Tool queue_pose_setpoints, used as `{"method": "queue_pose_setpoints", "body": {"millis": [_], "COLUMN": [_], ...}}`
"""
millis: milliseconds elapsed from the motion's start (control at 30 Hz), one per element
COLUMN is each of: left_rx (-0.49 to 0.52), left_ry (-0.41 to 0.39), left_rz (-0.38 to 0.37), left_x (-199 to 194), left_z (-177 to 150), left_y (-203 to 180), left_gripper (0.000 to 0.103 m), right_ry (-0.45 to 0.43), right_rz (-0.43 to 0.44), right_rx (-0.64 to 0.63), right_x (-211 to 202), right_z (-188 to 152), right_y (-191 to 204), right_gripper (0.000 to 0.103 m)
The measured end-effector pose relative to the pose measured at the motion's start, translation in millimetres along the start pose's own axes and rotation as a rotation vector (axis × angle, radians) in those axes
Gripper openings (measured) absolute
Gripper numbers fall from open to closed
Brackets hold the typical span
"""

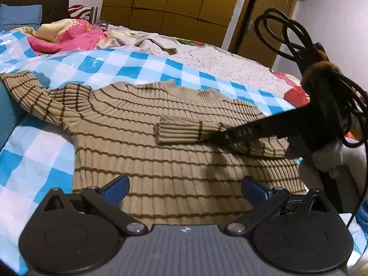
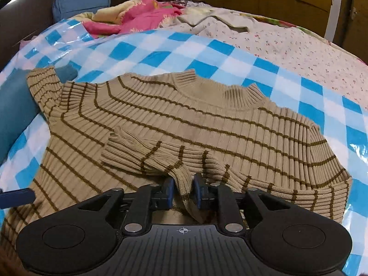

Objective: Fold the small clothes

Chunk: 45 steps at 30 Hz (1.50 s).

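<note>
A tan ribbed sweater [image 1: 142, 151] with thin brown stripes lies flat, collar away from me, on a blue-and-white checked sheet [image 1: 110, 64]. Its right sleeve [image 2: 142, 154] is folded across the chest, cuff pointing left. My right gripper [image 2: 183, 191] has a raised fold of that sleeve between its blue pads, which touch the fabric on both sides. In the left wrist view its black finger [image 1: 241, 133] rests on the sleeve. My left gripper [image 1: 185, 189] hangs open over the sweater's lower part, nothing between its fingers. The left sleeve [image 1: 27, 92] still stretches out to the left.
The sheet covers a bed. A crumpled pink blanket [image 2: 142, 20] and pale clothes [image 2: 220, 18] lie at the far side, a blue pillow [image 2: 80, 2] at the back left. Black cables [image 1: 287, 36] loop off the right gripper. Brown wardrobe doors [image 1: 174, 2] stand behind.
</note>
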<state>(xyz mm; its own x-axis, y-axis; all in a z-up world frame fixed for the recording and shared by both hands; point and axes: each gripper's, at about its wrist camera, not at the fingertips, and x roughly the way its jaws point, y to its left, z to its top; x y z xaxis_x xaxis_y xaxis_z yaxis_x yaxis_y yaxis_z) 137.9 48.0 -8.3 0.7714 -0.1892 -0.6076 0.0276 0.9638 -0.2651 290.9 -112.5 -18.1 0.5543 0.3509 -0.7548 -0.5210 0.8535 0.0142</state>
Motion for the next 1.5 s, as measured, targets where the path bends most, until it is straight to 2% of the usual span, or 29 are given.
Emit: {"method": "queue_pose_setpoints", "body": {"millis": [100, 167, 233, 300, 333, 367, 433, 567, 633, 700, 833, 967, 1033, 1167, 1233, 1333, 1400, 1500], "left_rx": [0.015, 0.013, -0.001, -0.012, -0.015, -0.020, -0.030, -0.052, -0.060, -0.063, -0.063, -0.086, -0.087, -0.085, -0.083, -0.080, -0.085, -0.100], "left_ry": [-0.024, -0.034, -0.035, -0.032, -0.032, -0.034, -0.041, -0.054, -0.053, -0.054, -0.043, -0.031, -0.031, -0.040, -0.041, -0.045, -0.046, -0.054], "left_rz": [0.023, 0.024, 0.013, 0.005, 0.002, -0.001, -0.007, -0.012, -0.010, -0.004, 0.009, -0.004, -0.001, 0.012, 0.029, 0.050, 0.061, 0.070], "left_x": [-3, -6, -6, -6, -6, -7, -10, -13, -13, -14, -12, -11, -10, -10, -9, -9, -10, -12], "left_z": [0, 0, 1, 2, 3, 3, 4, 6, 6, 6, 5, 6, 6, 6, 5, 5, 6, 7], "left_y": [4, 6, 9, 12, 13, 14, 16, 22, 24, 26, 29, 32, 33, 32, 33, 36, 38, 41], "left_gripper": [0.103, 0.103, 0.103, 0.103, 0.103, 0.103, 0.103, 0.103, 0.103, 0.103, 0.103, 0.103, 0.103, 0.103, 0.103, 0.103, 0.103, 0.103], "right_ry": [0.009, 0.015, 0.023, 0.026, 0.026, 0.034, 0.028, -0.102, -0.145, -0.117, 0.020, 0.014, -0.002, -0.050, -0.041, 0.038, 0.037, 0.027], "right_rz": [-0.012, -0.022, -0.030, -0.053, -0.071, -0.088, -0.083, -0.058, -0.039, -0.028, 0.024, 0.110, 0.155, 0.182, 0.175, 0.115, 0.079, 0.094], "right_rx": [-0.093, -0.144, -0.192, -0.255, -0.281, -0.291, -0.228, -0.051, -0.058, -0.106, -0.209, -0.150, -0.115, -0.039, 0.007, -0.047, -0.115, -0.109], "right_x": [1, 4, 10, 17, 19, 21, 18, -8, -11, 1, 32, 22, 12, 3, 13, 33, 34, 23], "right_z": [2, 2, 5, 8, 8, 10, 18, 37, 41, 39, 23, 20, 21, 26, 28, 22, 18, 22], "right_y": [15, 27, 37, 48, 53, 57, 55, 44, 51, 63, 86, 77, 70, 61, 59, 71, 83, 86], "right_gripper": [0.027, 0.037, 0.038, 0.037, 0.033, 0.021, 0.014, 0.014, 0.014, 0.017, 0.023, 0.036, 0.038, 0.038, 0.038, 0.038, 0.040, 0.038]}}
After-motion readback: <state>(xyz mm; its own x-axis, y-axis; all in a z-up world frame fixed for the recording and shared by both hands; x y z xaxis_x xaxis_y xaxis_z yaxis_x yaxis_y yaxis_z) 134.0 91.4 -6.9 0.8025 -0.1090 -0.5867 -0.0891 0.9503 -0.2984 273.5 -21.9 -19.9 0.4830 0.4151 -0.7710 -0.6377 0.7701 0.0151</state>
